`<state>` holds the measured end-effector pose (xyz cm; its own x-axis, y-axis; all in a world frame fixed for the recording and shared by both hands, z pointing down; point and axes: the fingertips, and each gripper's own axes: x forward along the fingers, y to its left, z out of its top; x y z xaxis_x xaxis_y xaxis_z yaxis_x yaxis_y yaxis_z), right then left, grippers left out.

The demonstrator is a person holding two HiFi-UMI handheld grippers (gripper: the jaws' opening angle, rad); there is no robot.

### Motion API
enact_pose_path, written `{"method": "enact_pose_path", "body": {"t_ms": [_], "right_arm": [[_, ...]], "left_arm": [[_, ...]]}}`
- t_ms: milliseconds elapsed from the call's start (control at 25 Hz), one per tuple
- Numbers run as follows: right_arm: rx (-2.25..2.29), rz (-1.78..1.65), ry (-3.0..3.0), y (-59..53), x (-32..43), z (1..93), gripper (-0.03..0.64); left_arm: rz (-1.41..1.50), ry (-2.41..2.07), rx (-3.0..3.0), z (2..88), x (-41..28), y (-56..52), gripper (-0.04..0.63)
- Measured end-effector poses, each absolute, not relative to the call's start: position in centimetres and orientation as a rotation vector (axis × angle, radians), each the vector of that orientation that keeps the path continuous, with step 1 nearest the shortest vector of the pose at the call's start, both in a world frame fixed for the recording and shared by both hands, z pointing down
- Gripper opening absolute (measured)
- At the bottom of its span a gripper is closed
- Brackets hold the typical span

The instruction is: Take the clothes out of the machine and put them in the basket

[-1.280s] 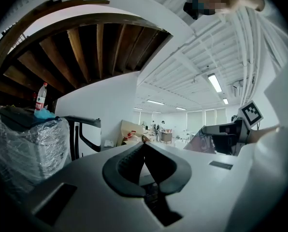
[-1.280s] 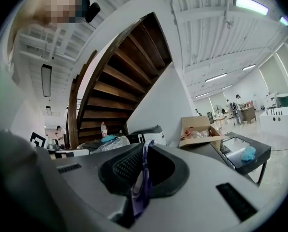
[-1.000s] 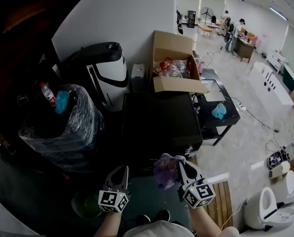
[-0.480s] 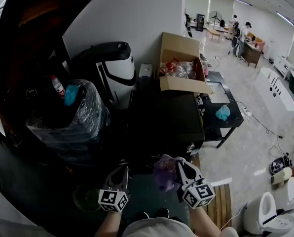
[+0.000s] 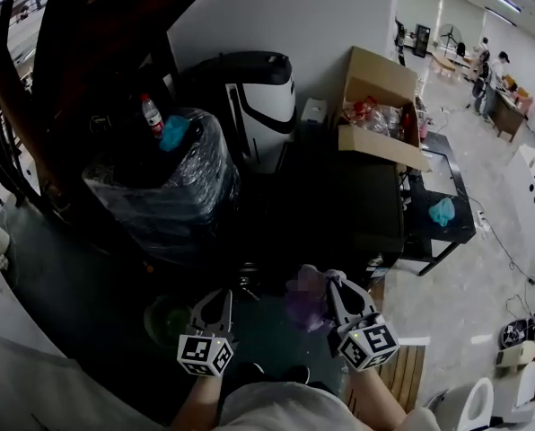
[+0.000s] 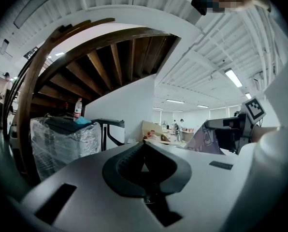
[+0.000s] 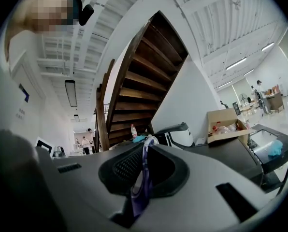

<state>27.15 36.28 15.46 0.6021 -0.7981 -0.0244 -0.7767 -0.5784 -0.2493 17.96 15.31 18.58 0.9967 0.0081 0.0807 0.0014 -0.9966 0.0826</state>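
Note:
My right gripper [image 5: 326, 283] is shut on a purple garment [image 5: 303, 302], which bunches to the left of its jaws in the head view. In the right gripper view the purple cloth [image 7: 143, 180] runs up between the closed jaws of the right gripper [image 7: 146, 141]. My left gripper [image 5: 221, 302] is low and to the left, beside it. In the left gripper view the left gripper [image 6: 144, 143] has its tips together with nothing between them. That view also shows the garment [image 6: 204, 140] at the right. A dark green round container [image 5: 164, 319] sits on the floor just left of the left gripper.
A plastic-wrapped bundle [image 5: 164, 182] with a bottle [image 5: 150, 111] on top stands under a wooden staircase [image 7: 134, 76]. Behind are a white-and-black appliance [image 5: 260, 97], a dark cabinet [image 5: 339, 200], an open cardboard box [image 5: 380, 115] and a low black table [image 5: 447, 232]. People stand far off.
The head view has swung left, so the wrapped bundle and appliance now sit nearer the middle. Both grippers moved along with it, side by side. The purple garment stays held.

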Motion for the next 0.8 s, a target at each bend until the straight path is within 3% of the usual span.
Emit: {"method": "enact_pose_path", "body": {"t_ms": [800], "right_arm": [[-2.415, -0.167, 1.659, 12.9, 20.0, 14.5, 0.020]], "left_arm": [[0.083, -0.356, 3.024, 18.8, 6.7, -5.4, 0.020]]}}
